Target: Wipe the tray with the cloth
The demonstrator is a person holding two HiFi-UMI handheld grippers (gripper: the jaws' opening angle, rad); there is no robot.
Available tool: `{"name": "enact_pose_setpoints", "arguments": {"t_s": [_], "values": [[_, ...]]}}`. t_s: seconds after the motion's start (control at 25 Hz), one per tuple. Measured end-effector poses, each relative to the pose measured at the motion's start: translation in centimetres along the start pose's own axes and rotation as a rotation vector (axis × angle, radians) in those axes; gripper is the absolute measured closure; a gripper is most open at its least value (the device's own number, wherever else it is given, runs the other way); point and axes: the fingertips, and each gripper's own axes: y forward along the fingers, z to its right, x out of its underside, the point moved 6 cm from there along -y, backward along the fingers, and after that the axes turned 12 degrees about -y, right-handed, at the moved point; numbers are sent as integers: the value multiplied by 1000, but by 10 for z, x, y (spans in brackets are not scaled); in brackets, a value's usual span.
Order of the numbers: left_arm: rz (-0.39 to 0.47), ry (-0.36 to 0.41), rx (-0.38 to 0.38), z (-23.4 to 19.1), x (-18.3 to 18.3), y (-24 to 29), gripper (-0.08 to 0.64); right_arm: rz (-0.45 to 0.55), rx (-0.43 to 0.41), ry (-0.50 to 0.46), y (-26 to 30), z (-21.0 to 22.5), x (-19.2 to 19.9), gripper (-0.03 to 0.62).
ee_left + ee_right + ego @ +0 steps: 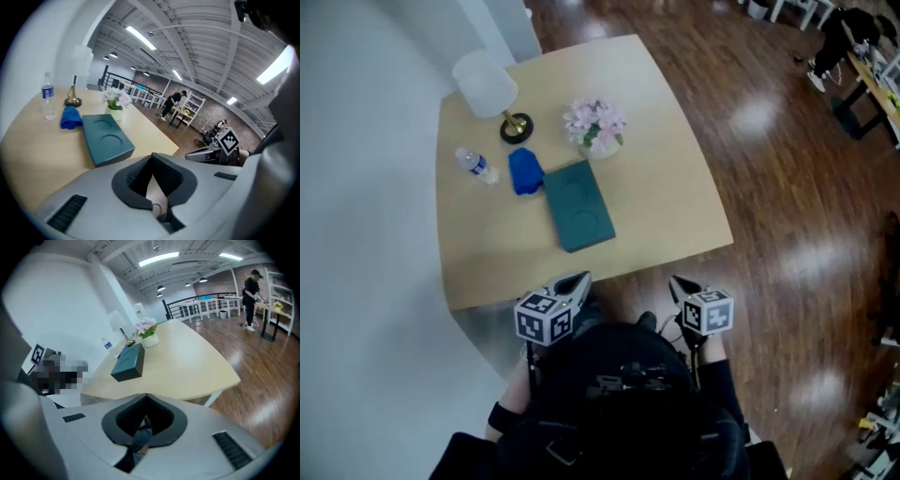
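Observation:
A dark teal tray (577, 204) with two round hollows lies mid-table. A crumpled blue cloth (525, 171) rests on the table just beyond the tray's far left corner. Both grippers hover at the table's near edge, close to the person's body and well short of the tray. My left gripper (579, 277) has its jaws closed tip to tip with nothing in them. My right gripper (675, 280) is likewise shut and empty. In the left gripper view the tray (105, 138) and the cloth (71, 117) lie ahead of the left gripper (152, 157). From the right gripper (146, 395) the tray (129, 363) is seen end-on.
On the light wooden table (666, 187) stand a water bottle (475, 166), a white-shaded lamp (487, 86) and a pot of pink flowers (596, 127), all beyond the tray. A white wall runs along the left. A person (253, 287) stands far off on the wooden floor.

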Motion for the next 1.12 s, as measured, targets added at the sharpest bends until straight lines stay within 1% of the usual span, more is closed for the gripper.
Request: {"name": "enact_pose_setpoints", "arguments": {"t_s": [0.08,0.16,0.32,0.48,0.64,0.76,0.84,0.92,0.96,1.0,1.04,1.08,1.12], "values": [[49,-41,-41,-33,-13,-14,558,11,-25,-61,21,-13,-37,584],[80,-76,-67,-65,-24,-26,558,23,-40,-108,41,-30,-68,584],[94,-101,-89,-114,-44,-43,558,41,-54,-148,72,-70,-115,584],[95,-109,-107,-154,-65,-45,558,83,-50,-188,94,-98,-149,584],[106,-147,-161,-188,-91,-31,558,61,-40,-227,101,-95,-171,584],[117,-164,-211,-207,-116,-11,558,64,-35,-217,112,-78,-189,584],[121,-182,-259,-218,-131,3,558,62,-36,-211,118,-68,-200,584],[122,-186,-335,-231,-147,19,557,62,-44,-228,121,-61,-210,584],[121,-184,-375,-239,-156,30,544,59,-50,-235,123,-57,-213,584],[123,-185,-407,-247,-167,40,446,54,-57,-237,124,-53,-216,584],[131,-191,-433,-256,-179,51,321,48,-63,-235,126,-50,-218,584],[140,-202,-457,-265,-191,60,282,43,-68,-231,127,-46,-219,584],[146,-216,-479,-275,-202,70,272,39,-70,-226,127,-42,-220,584]]}}
